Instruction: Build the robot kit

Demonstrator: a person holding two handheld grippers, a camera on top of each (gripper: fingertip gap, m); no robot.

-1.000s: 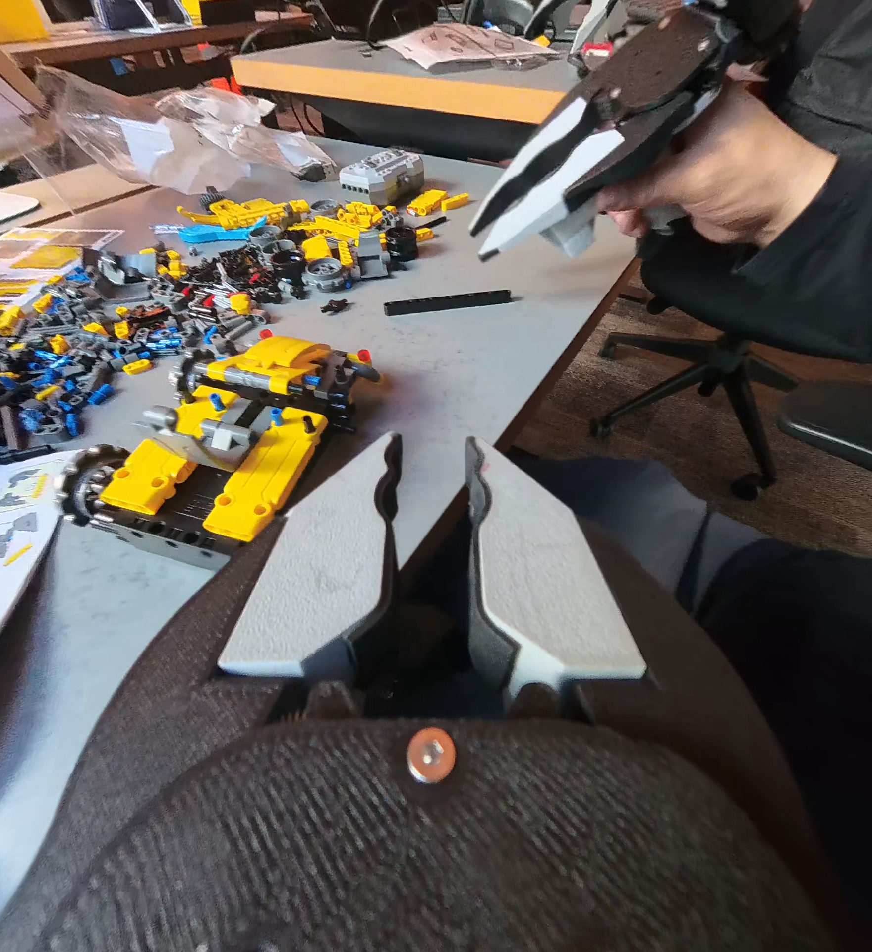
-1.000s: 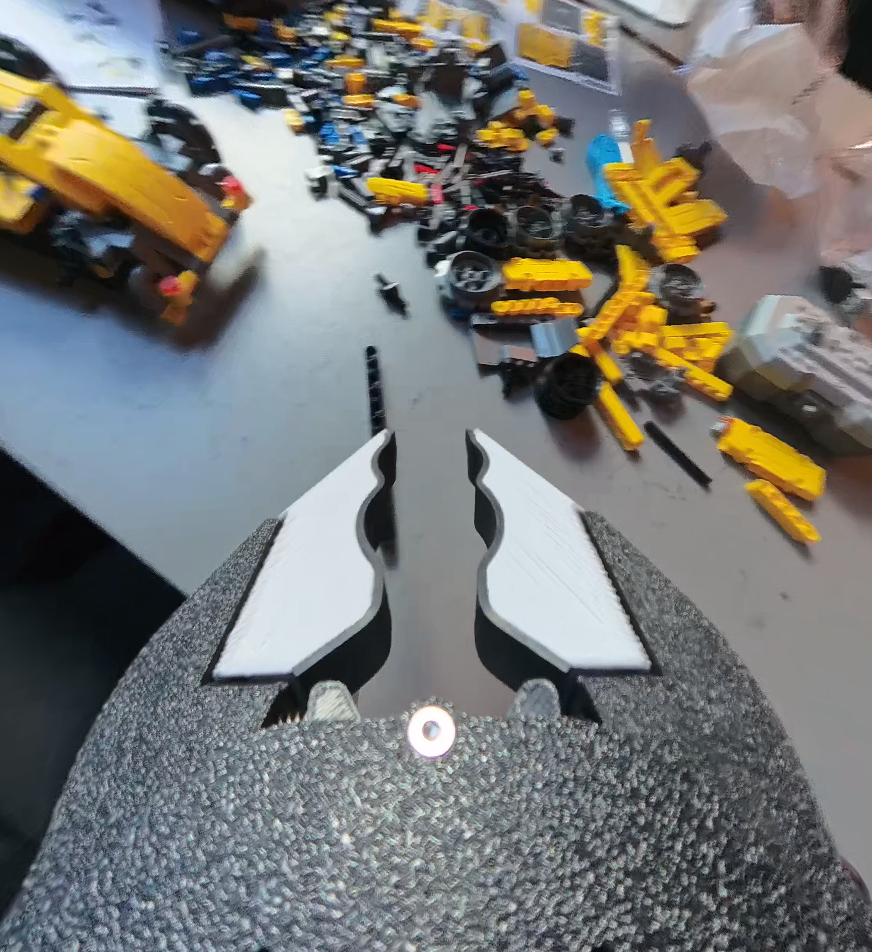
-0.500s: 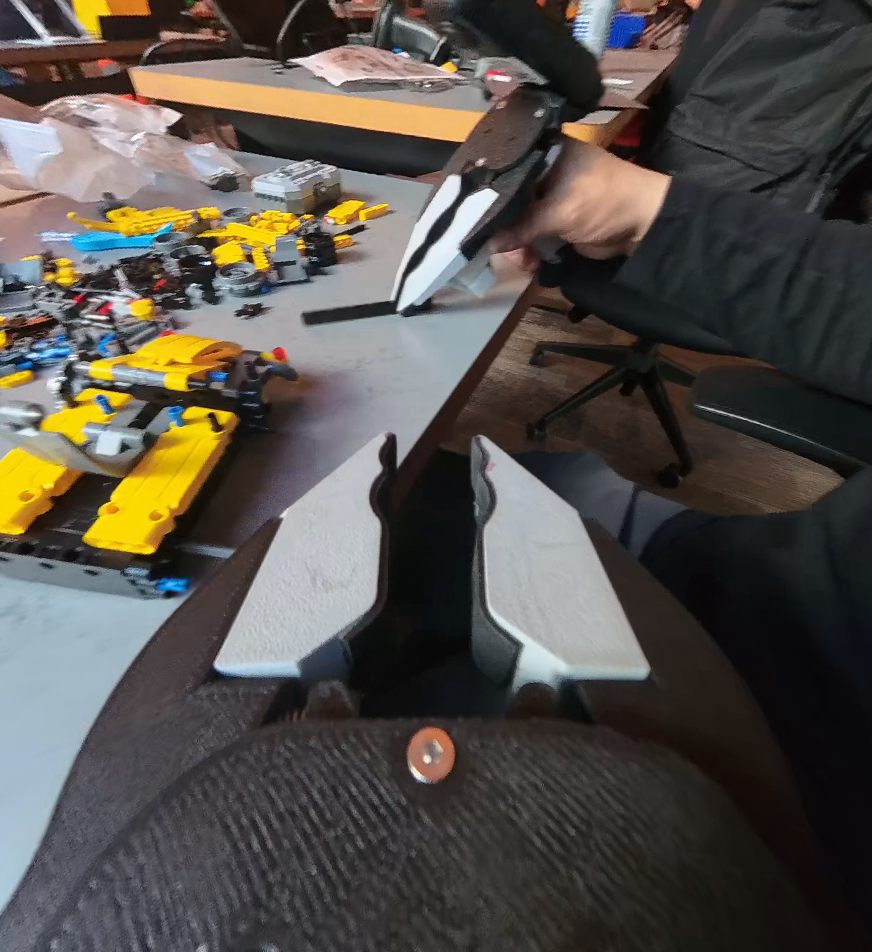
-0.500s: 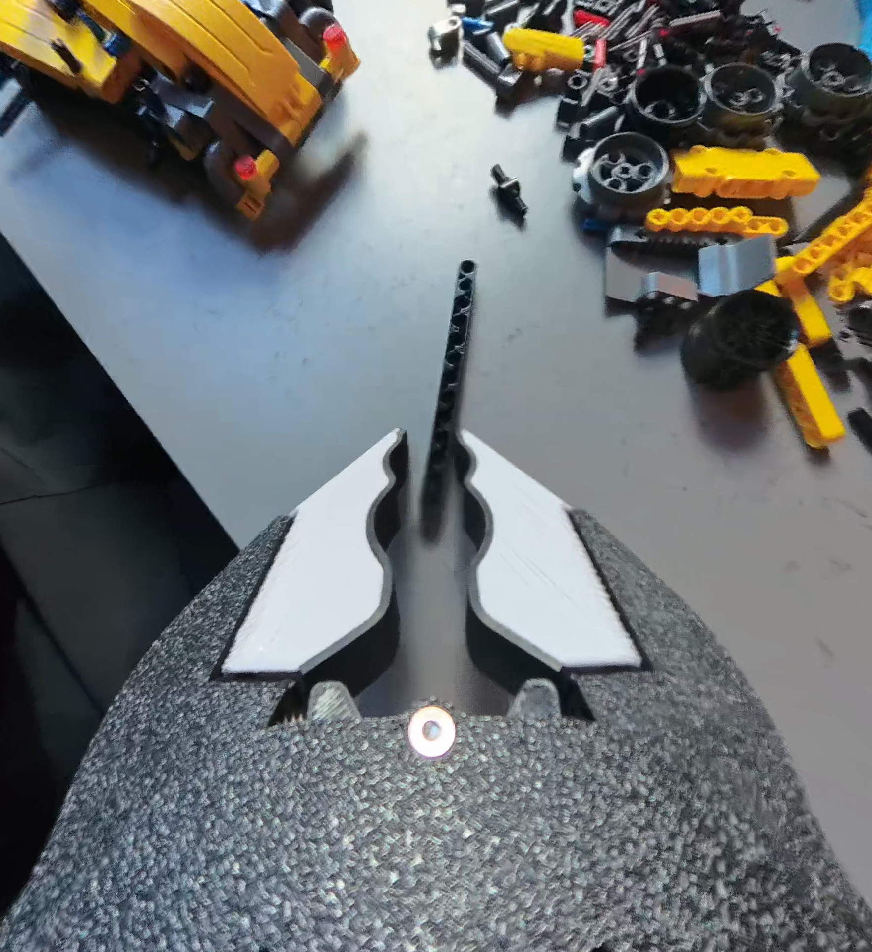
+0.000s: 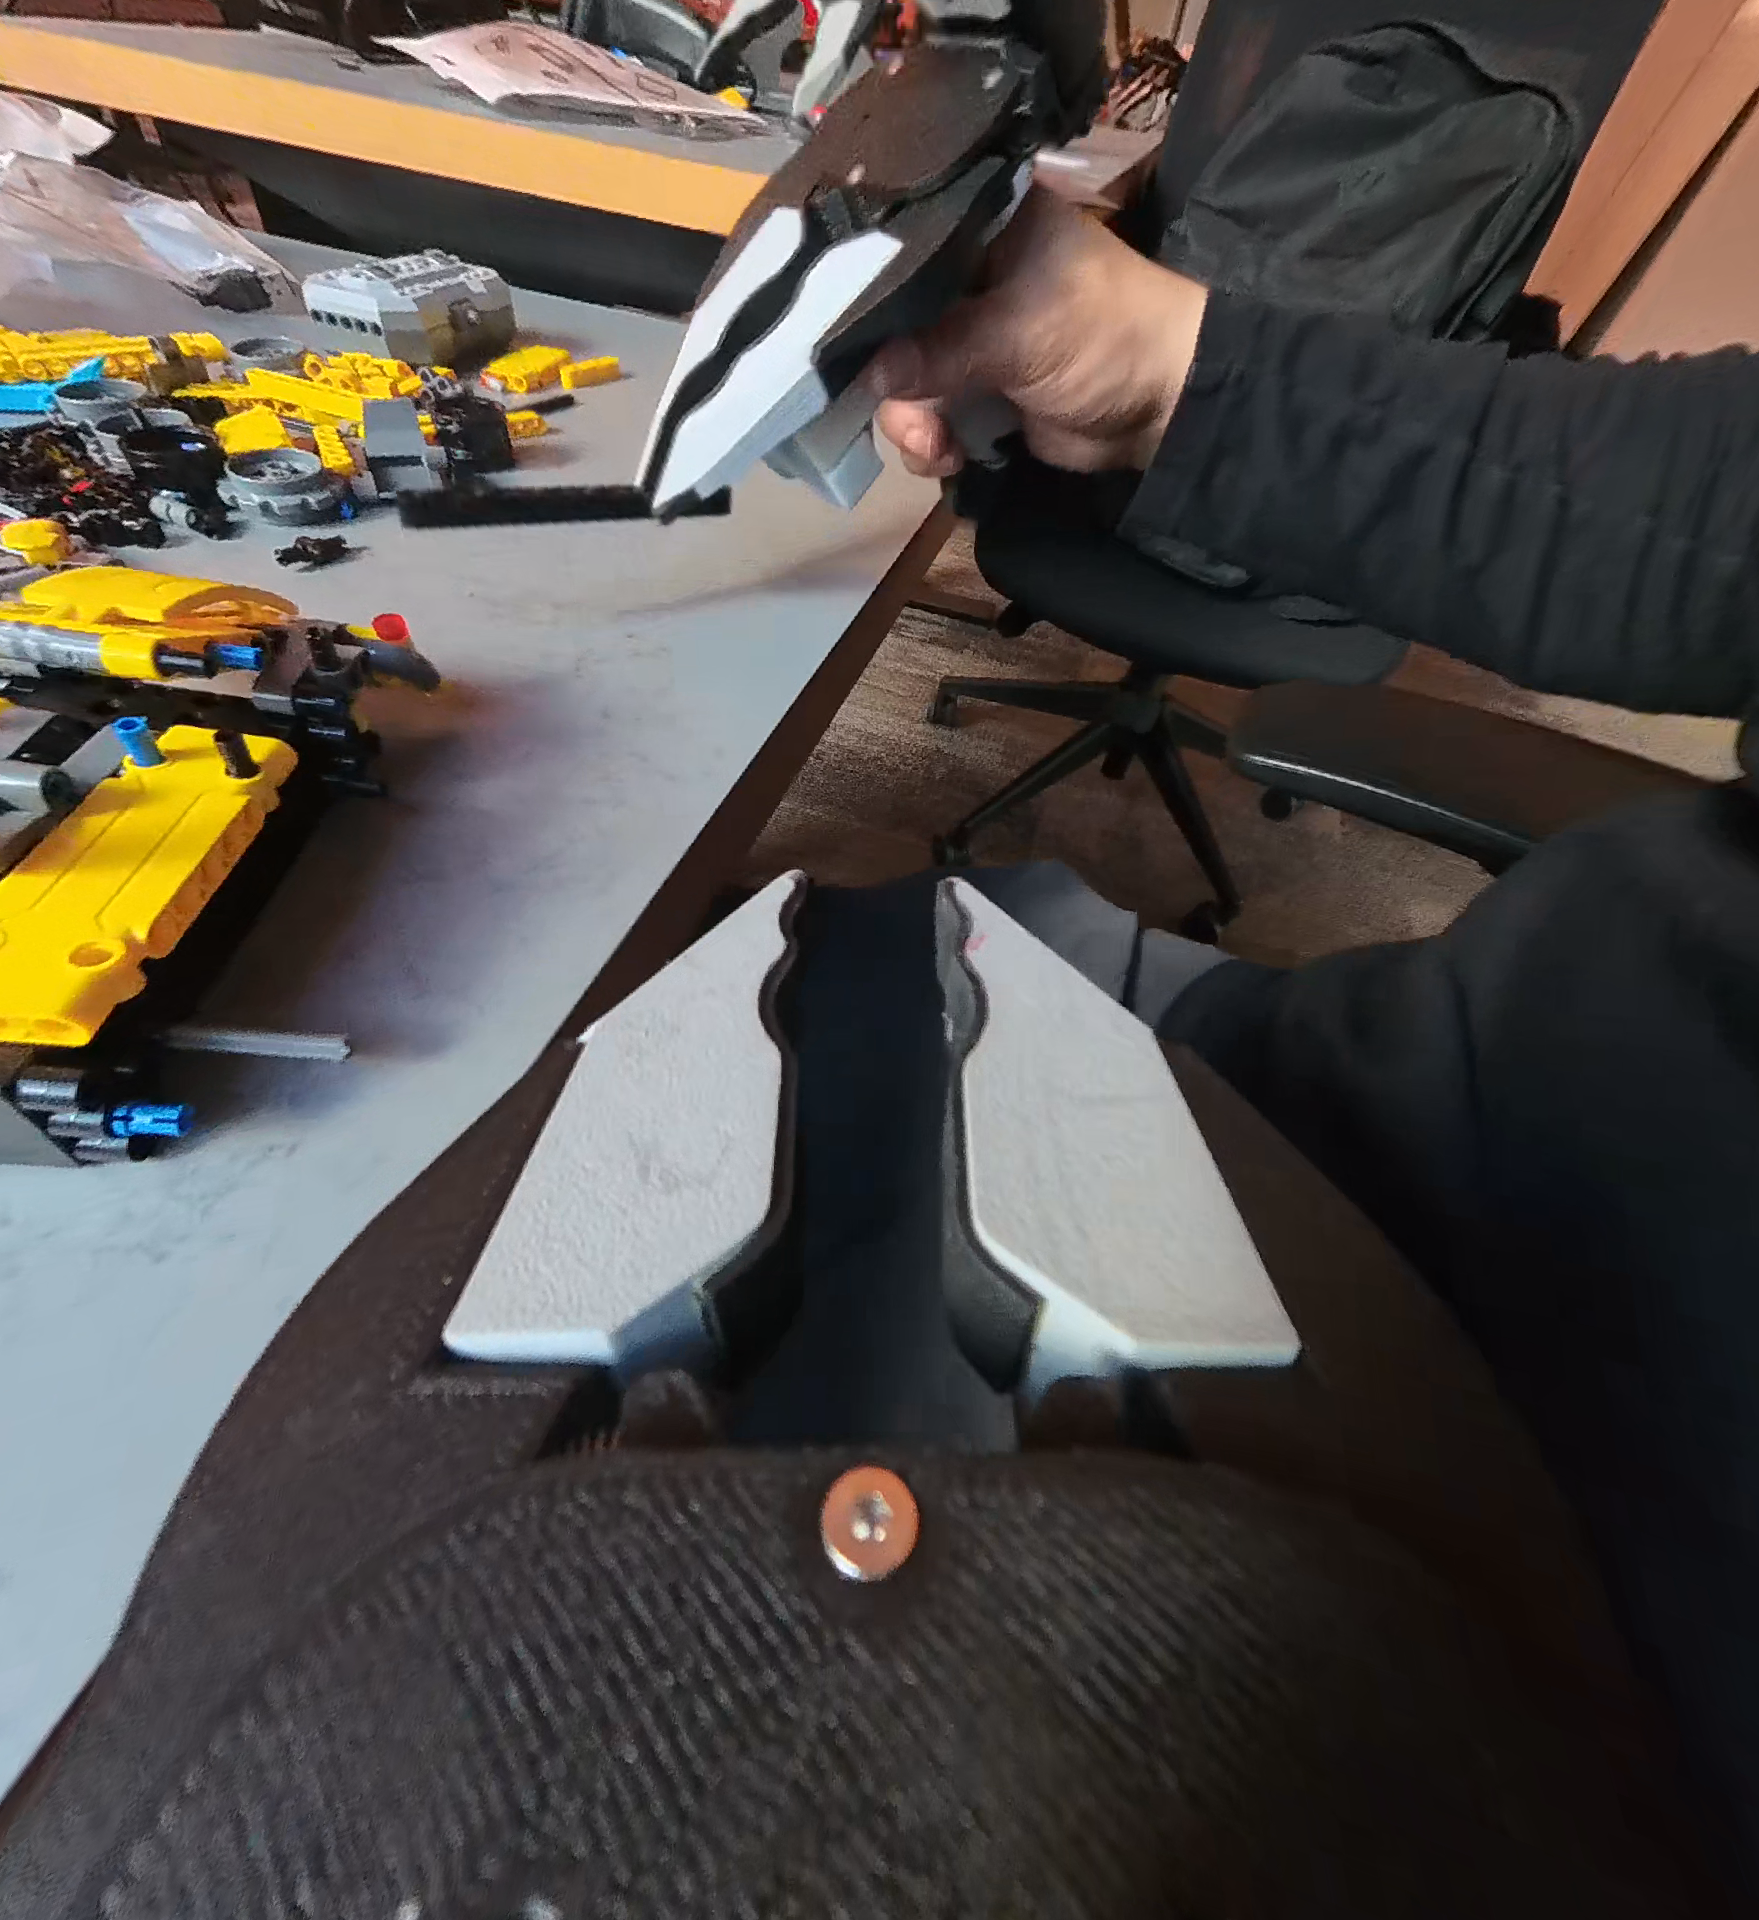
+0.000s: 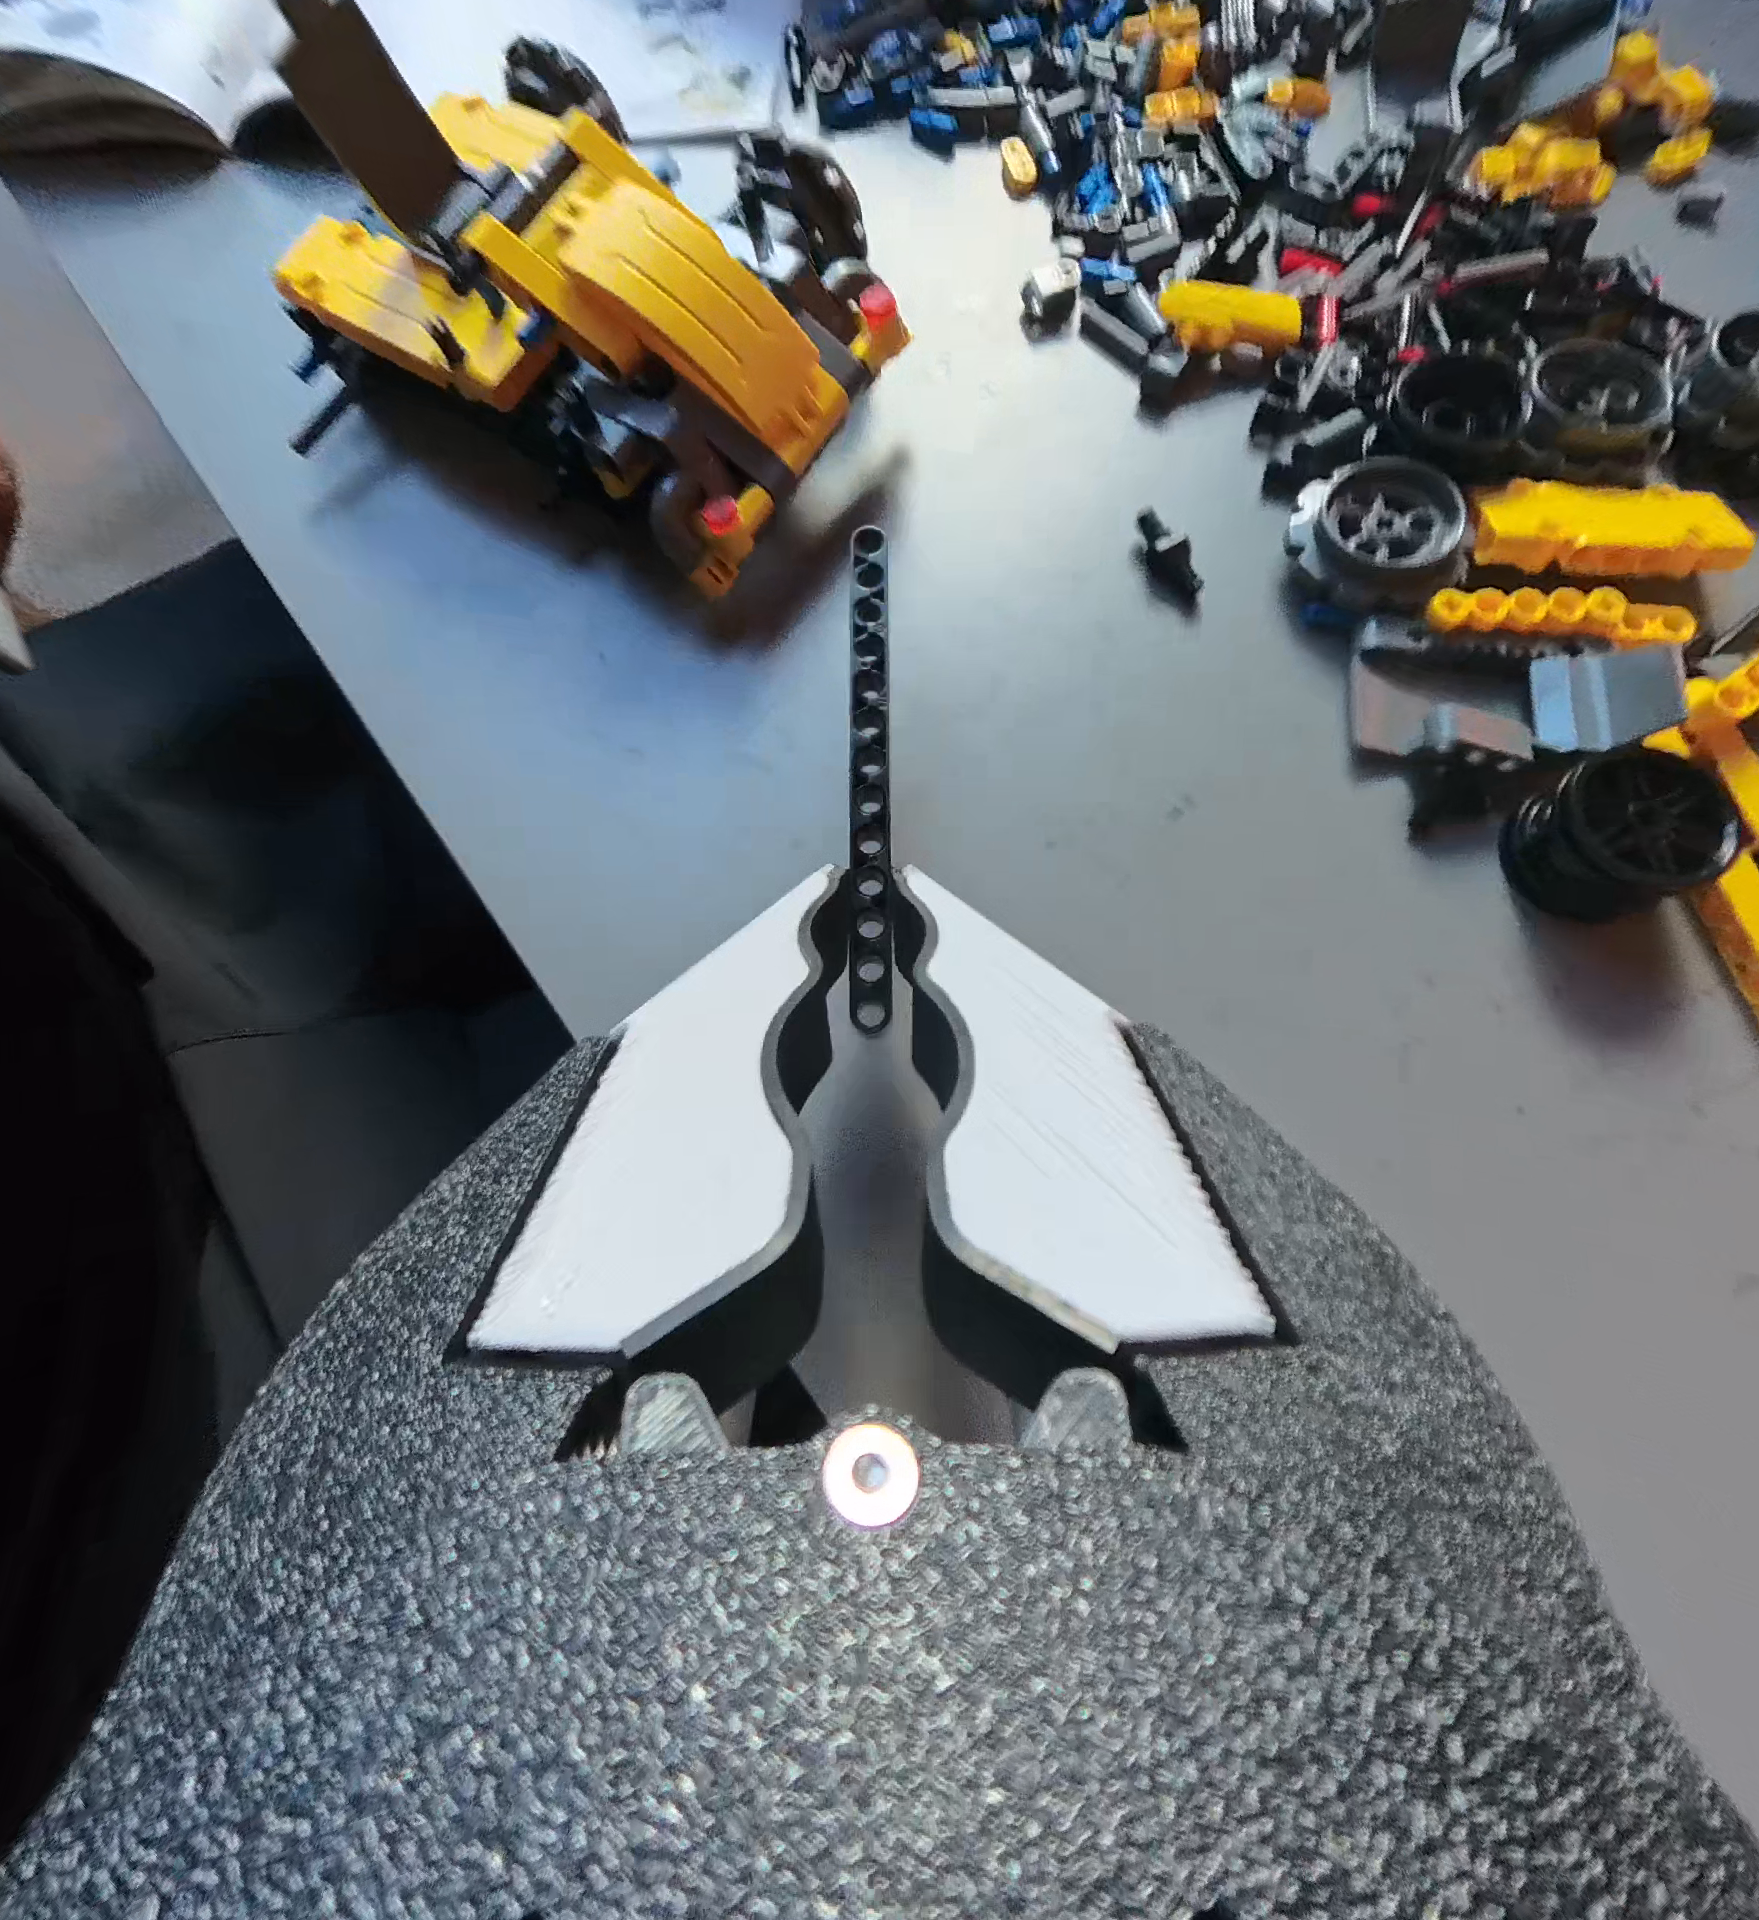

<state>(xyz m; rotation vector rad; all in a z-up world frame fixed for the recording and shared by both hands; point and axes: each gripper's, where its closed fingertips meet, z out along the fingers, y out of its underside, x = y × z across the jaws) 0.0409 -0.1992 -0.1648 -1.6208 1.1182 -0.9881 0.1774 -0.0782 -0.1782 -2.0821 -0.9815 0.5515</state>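
- Left wrist view: the left gripper (image 5: 870,914) is held off the table (image 5: 563,748) edge, fingers apart, nothing between them. The right gripper (image 5: 662,499) is seen pinching one end of the black holed beam (image 5: 522,506), near the loose parts pile (image 5: 262,416).
- Right wrist view: the right gripper (image 6: 870,883) is clamped on the black holed beam (image 6: 870,727), which points toward the yellow model (image 6: 594,301). The grip is best kept firm and level, judging by the long overhang.
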